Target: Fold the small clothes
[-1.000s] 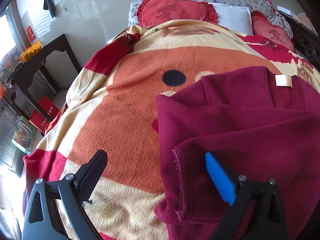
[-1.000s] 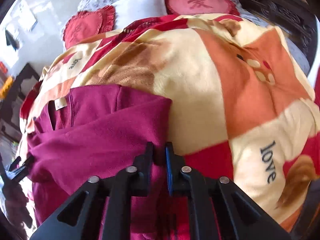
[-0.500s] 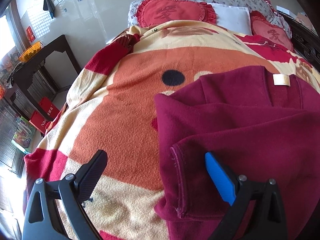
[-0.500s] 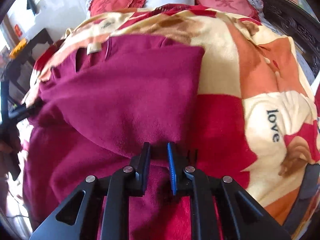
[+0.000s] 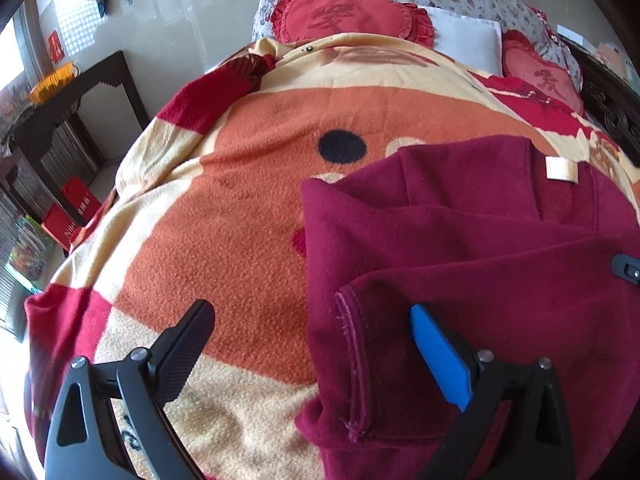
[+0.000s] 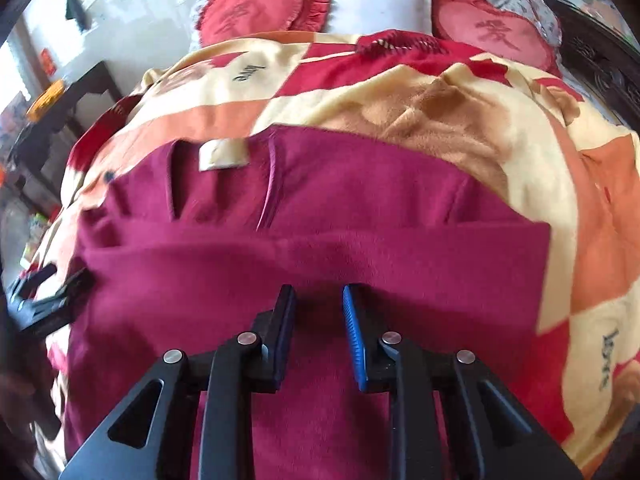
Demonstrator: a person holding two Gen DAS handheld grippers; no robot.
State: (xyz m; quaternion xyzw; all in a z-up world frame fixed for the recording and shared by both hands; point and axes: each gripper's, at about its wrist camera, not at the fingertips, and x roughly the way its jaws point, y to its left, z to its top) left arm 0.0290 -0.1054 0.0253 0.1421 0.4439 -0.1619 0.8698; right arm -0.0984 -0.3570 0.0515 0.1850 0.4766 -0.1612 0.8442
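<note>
Garment: maroon fleece top [image 6: 360,216] lies on the patterned blanket [image 5: 224,216] covering the bed, neck label [image 6: 222,154] toward the pillows [image 6: 380,4], one sleeve folded across the body.
Left gripper: left gripper [image 5: 312,344] hovers over the top's left edge near the foot of the bed, fingers spread wide, nothing between them; the hemmed cuff [image 5: 352,360] lies under the gap, untouched.
Right gripper: right gripper [image 6: 318,328] sits low over the middle of the folded sleeve; its jaws have just been opening and now stand slightly apart, with no cloth pinched between the pads as far as I can tell.
Stage: sleeve folds look laid in, judged from how the fabric lies; the bottom-to-collar fold seems not yet done.
Risk, snag: fleece may cling to the ribbed pads as the right gripper lifts away, dragging the sleeve out of line.
Risk, slip: soft blanket beneath may bunch or shift if either gripper presses and pulls, skewing the fold.
Risk, double grab: left gripper closing at the cuff could catch blanket along with fleece.
</note>
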